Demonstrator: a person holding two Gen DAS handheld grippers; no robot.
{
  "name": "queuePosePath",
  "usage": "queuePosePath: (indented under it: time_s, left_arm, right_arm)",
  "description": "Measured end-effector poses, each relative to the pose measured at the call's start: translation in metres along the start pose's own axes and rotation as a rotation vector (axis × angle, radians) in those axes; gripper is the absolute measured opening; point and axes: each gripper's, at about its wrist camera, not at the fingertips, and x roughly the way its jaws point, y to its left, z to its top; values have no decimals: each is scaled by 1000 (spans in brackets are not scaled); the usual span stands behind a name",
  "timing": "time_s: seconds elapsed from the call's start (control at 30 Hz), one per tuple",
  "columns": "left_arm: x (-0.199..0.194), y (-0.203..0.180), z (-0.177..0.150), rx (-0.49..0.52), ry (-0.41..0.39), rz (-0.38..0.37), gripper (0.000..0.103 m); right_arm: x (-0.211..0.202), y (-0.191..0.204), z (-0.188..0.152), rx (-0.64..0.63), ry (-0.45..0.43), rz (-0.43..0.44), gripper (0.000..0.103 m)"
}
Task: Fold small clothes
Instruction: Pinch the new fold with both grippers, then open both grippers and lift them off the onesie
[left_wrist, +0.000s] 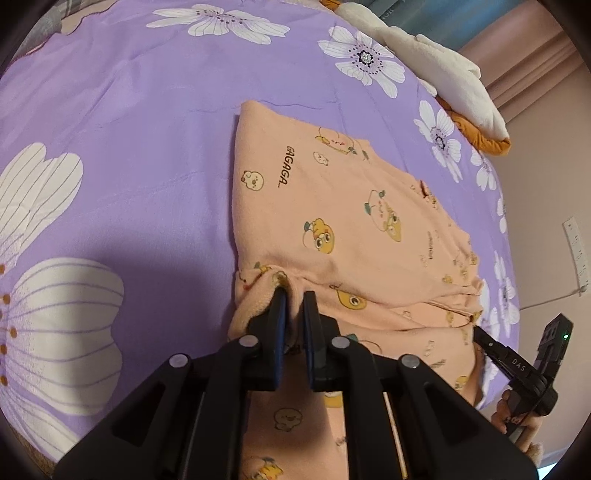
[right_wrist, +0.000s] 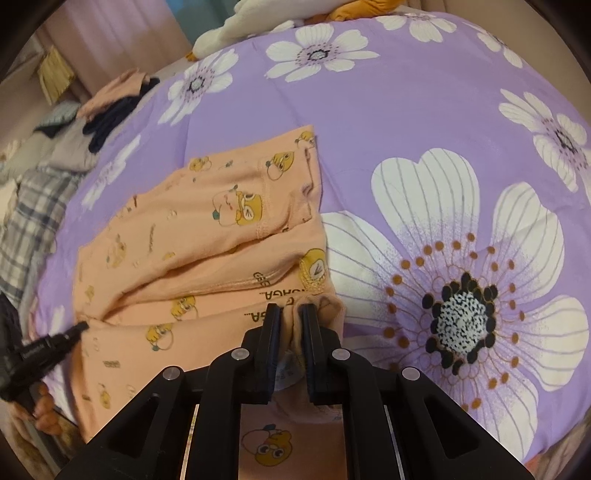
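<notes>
A small peach garment (left_wrist: 332, 206) printed with cartoon ducks lies partly folded on a purple flowered bedsheet (left_wrist: 129, 129). My left gripper (left_wrist: 293, 299) is shut on a bunched edge of the garment at its near left side. In the right wrist view the same garment (right_wrist: 192, 236) lies to the left, and my right gripper (right_wrist: 290, 312) is shut on its near right corner. The right gripper also shows at the garment's far right edge in the left wrist view (left_wrist: 480, 334). The left gripper shows at the left in the right wrist view (right_wrist: 79, 328).
A white and orange plush (left_wrist: 450, 77) lies at the bed's far right edge. A pile of dark and peach clothes (right_wrist: 110, 107) and a plaid cloth (right_wrist: 33, 206) lie off the bed's left side. A pink wall (left_wrist: 546, 184) is close on the right.
</notes>
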Motion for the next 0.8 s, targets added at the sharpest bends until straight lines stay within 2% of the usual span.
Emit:
queuePosePath:
  time_s: [0.03, 0.07, 0.17, 0.3, 0.37, 0.6, 0.67, 0.77, 0.8]
  left_arm:
    - [-3, 0, 0, -9, 12, -10, 17]
    - [-8, -1, -1, -16, 18, -23, 26]
    - [-27, -7, -6, 7, -11, -18, 58]
    - [-55, -14, -20, 81, -101, 38, 70]
    - [-60, -8, -28, 73, -93, 34, 71]
    - [-49, 16, -65, 23, 24, 23, 69]
    - [-50, 17, -72, 4, 31, -3, 69]
    - [-50, 10, -83, 29, 31, -14, 67]
    - [-47, 6, -86, 36, 39, -10, 62]
  right_arm:
    - [-4, -2, 0, 16, -5, 13, 11]
    - [-8, -4, 0, 26, -8, 25, 17]
    - [-23, -6, -4, 26, -33, 17, 55]
    - [-42, -11, -14, 19, -59, 11, 56]
    - [-48, -14, -20, 20, -54, 13, 56]
    - [-53, -26, -43, 44, 2, 53, 56]
    - [-51, -28, -49, 52, 20, 69, 56]
    - [-49, -27, -52, 49, 33, 75, 56]
    - [-49, -26, -53, 42, 33, 71, 56]
